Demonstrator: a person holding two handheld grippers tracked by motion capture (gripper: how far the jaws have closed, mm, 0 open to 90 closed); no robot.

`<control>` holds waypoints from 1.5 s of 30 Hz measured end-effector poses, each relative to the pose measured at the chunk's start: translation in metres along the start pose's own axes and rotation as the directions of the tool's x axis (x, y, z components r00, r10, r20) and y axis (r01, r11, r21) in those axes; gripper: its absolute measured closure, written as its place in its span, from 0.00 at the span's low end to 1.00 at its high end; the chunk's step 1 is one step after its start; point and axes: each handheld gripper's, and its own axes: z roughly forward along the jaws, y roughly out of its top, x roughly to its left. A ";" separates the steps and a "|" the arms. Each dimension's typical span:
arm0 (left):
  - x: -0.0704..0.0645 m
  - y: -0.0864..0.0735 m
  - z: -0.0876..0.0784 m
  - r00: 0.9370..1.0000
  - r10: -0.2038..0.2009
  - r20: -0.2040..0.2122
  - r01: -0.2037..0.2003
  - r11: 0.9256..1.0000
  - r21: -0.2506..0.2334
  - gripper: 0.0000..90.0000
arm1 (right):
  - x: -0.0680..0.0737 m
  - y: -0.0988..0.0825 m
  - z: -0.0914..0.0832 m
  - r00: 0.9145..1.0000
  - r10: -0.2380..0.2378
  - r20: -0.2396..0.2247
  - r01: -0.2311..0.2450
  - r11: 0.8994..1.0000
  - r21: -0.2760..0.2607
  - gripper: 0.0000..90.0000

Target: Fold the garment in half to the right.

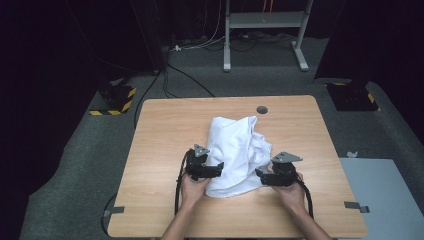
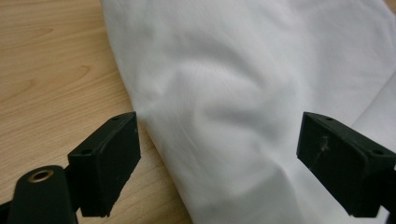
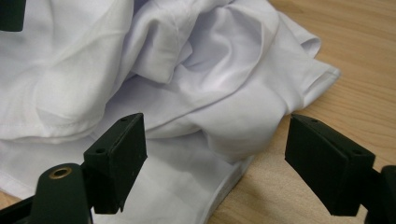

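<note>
A crumpled white cloth lies in a heap near the middle of the wooden table. My left gripper sits at the heap's left edge, pointing right into it. Its jaws stand open, and the white cloth bulges between them without being pinched. My right gripper is at the heap's right edge, pointing left. Those jaws are open too, with folds and a hemmed edge of the cloth lying between and beyond them.
A round cable hole sits near the table's far edge. Bare wood lies left and right of the heap. Beyond the table are a metal frame's legs and cables on a grey floor. A grey panel adjoins the table's right side.
</note>
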 end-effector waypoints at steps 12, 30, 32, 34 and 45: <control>0.002 0.013 -0.022 1.000 -0.005 0.004 0.005 0.998 -0.058 0.15 | -0.003 0.009 -0.016 1.000 -0.003 -0.009 0.003 0.999 -0.042 0.23; 0.007 0.023 -0.052 1.000 -0.014 -0.007 0.013 0.992 -0.125 0.15 | -0.017 0.017 -0.048 1.000 0.017 -0.007 -0.018 0.993 -0.120 0.23; 0.009 0.023 -0.055 1.000 -0.020 -0.010 0.019 0.992 -0.126 0.15 | -0.018 0.017 -0.052 1.000 0.020 -0.005 -0.020 0.992 -0.128 0.23; 0.011 0.022 -0.057 1.000 -0.024 -0.013 0.022 0.992 -0.128 0.15 | -0.020 0.017 -0.055 1.000 0.025 -0.004 -0.025 0.991 -0.135 0.23; 0.021 0.016 -0.072 0.998 -0.057 -0.032 0.052 0.987 -0.152 0.15 | -0.031 0.011 -0.069 0.999 0.049 0.010 -0.047 0.986 -0.163 0.23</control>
